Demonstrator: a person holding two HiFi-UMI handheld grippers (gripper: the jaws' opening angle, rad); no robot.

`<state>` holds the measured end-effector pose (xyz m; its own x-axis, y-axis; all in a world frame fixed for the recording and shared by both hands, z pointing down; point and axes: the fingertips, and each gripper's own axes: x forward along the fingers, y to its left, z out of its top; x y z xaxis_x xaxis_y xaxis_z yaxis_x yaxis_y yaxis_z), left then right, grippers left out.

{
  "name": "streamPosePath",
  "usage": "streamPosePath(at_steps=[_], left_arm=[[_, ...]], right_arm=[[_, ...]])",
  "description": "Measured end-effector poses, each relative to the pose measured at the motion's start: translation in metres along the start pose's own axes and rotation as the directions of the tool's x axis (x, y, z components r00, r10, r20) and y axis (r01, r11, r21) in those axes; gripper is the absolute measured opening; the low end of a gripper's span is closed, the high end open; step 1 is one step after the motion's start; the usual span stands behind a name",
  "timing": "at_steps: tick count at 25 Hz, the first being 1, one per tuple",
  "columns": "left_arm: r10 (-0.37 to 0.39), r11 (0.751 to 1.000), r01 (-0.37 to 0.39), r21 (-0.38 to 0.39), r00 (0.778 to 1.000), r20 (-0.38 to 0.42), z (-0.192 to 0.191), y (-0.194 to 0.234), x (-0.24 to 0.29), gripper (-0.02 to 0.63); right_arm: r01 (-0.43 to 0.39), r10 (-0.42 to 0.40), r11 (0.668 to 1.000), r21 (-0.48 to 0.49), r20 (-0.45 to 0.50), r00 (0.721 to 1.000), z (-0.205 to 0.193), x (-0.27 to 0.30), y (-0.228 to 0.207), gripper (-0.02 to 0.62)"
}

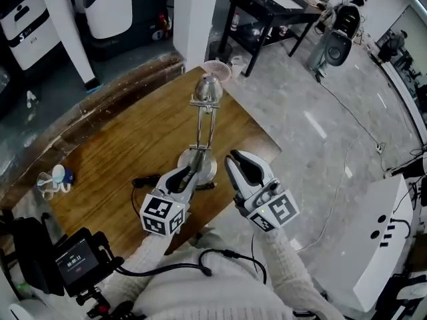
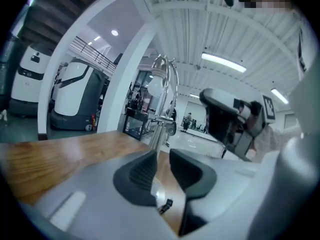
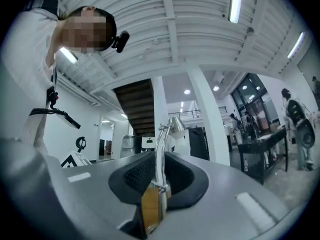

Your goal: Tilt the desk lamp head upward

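Left gripper view alone: lamp arm inside parted left claw

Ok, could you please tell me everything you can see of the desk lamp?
The desk lamp looks like polished chrome: a round base standing on the wooden table, a slim twin-rod arm rising roughly upright, a cross joint, and a bell-shaped head on top. The left gripper is at the foot of the arm, jaws apart; whether they touch it is unclear. The right gripper is beside the base, apart from it.
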<state>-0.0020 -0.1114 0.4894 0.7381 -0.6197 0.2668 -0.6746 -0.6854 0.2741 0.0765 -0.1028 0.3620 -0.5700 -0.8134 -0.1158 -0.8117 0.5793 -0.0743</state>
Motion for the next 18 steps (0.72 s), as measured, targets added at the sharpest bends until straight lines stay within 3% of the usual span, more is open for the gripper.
streamPosePath(at_steps=[2, 4, 8, 13, 18], left_arm=[[0.031, 0.999, -0.031, -0.013, 0.999, 0.018, -0.001, 0.001, -0.012, 0.017], [0.051, 0.999, -0.050, -0.019, 0.998, 0.030, -0.002, 0.002, -0.023, 0.008], [0.059, 0.998, -0.059, -0.002, 0.997, 0.043, -0.001, -0.008, -0.033, 0.008], [0.102, 0.994, -0.103, 0.019, 0.993, 0.065, 0.003, -0.016, -0.040, 0.008], [0.086, 0.996, -0.087, 0.012, 0.994, 0.060, 0.002, -0.023, -0.034, 0.008]], right_arm=[[0.066, -0.061, 0.995, 0.081, -0.057, 0.997, -0.023, -0.013, 0.007, 0.009], [0.119, -0.105, 0.986, 0.120, -0.118, 0.987, -0.049, -0.020, 0.019, -0.002], [0.180, -0.164, 0.982, 0.054, -0.222, 0.961, -0.083, -0.020, 0.038, -0.002], [0.169, -0.149, 0.985, 0.032, -0.336, 0.930, -0.105, -0.013, 0.049, -0.002], [0.145, -0.117, 0.988, 0.052, -0.358, 0.926, -0.111, -0.013, 0.049, -0.002]])
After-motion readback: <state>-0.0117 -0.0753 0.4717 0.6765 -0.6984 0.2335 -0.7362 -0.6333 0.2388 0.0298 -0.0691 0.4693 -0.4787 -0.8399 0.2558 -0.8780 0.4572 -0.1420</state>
